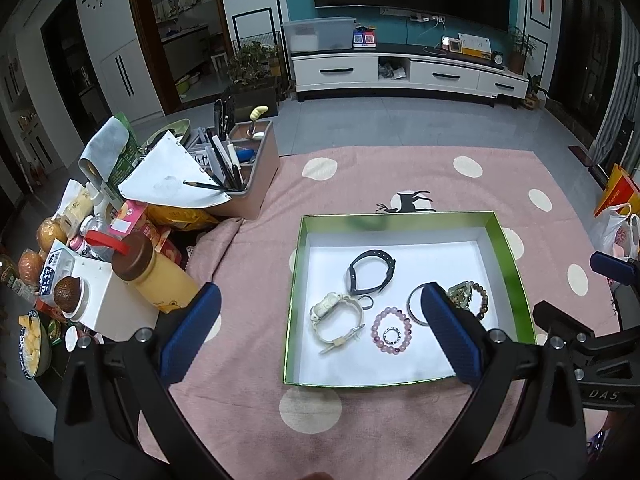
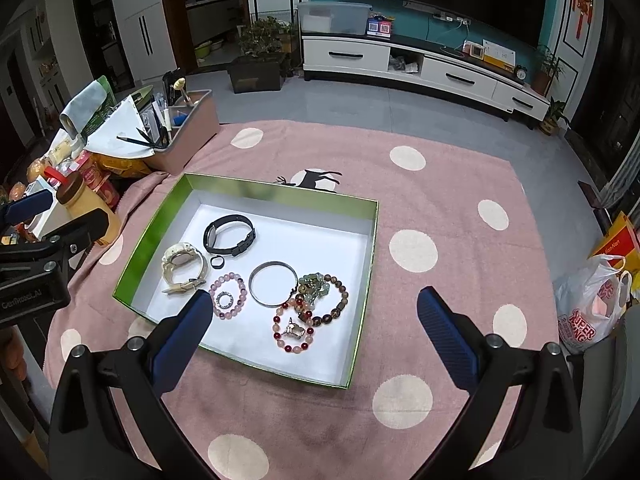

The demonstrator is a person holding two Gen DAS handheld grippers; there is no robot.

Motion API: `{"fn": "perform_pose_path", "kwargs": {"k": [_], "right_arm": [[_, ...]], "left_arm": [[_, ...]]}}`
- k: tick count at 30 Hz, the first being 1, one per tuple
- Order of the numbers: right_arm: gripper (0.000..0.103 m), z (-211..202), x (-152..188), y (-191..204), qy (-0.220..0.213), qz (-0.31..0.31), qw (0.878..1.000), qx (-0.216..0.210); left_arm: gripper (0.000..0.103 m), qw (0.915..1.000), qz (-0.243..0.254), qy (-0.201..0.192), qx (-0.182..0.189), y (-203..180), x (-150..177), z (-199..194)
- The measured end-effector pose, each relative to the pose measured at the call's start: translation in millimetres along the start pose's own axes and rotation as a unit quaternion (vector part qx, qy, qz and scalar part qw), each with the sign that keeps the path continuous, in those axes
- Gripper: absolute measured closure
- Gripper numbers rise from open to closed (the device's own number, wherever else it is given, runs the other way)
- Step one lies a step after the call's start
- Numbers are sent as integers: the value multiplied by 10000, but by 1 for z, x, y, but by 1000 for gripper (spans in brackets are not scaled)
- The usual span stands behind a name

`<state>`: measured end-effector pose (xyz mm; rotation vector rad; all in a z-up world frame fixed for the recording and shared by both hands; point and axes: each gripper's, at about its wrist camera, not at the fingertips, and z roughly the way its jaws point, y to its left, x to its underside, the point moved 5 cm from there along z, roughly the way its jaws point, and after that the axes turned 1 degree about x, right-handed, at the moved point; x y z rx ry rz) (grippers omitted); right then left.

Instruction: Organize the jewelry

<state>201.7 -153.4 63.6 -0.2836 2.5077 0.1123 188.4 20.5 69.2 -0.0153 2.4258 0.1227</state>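
Observation:
A green-walled box [image 1: 508, 240] [image 2: 132, 264] with a white floor sits on the pink dotted cloth. In it lie a black watch [image 1: 370, 270] [image 2: 228, 234], a cream watch [image 1: 338, 314] [image 2: 182, 264], a small black ring [image 2: 216, 262], a pink bead bracelet [image 1: 391, 330] [image 2: 228, 294], a silver bangle [image 2: 273, 283], a brown bead bracelet [image 2: 334, 300], a green bead piece [image 2: 316, 284] and a red-and-pink bracelet [image 2: 294, 330]. My left gripper [image 1: 320, 312] is open above the box's near side. My right gripper [image 2: 314, 312] is open above the box's near right corner. Both are empty.
A brown organizer with pens [image 1: 248, 168] [image 2: 184, 136] stands at the back left. Bottles, snacks and a white block [image 1: 116, 292] crowd the left edge. A plastic bag [image 2: 592, 312] lies at the right. The cloth [image 2: 440, 208] spreads right of the box.

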Motion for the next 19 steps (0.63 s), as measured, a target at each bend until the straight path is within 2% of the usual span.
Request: {"fn": "perform_pose_path", "kwargs": {"k": [19], "right_arm": [[1,10,2,1,52,4,10000,-7]], "left_arm": [[2,9998,-45,169,6,2,3,14]]}}
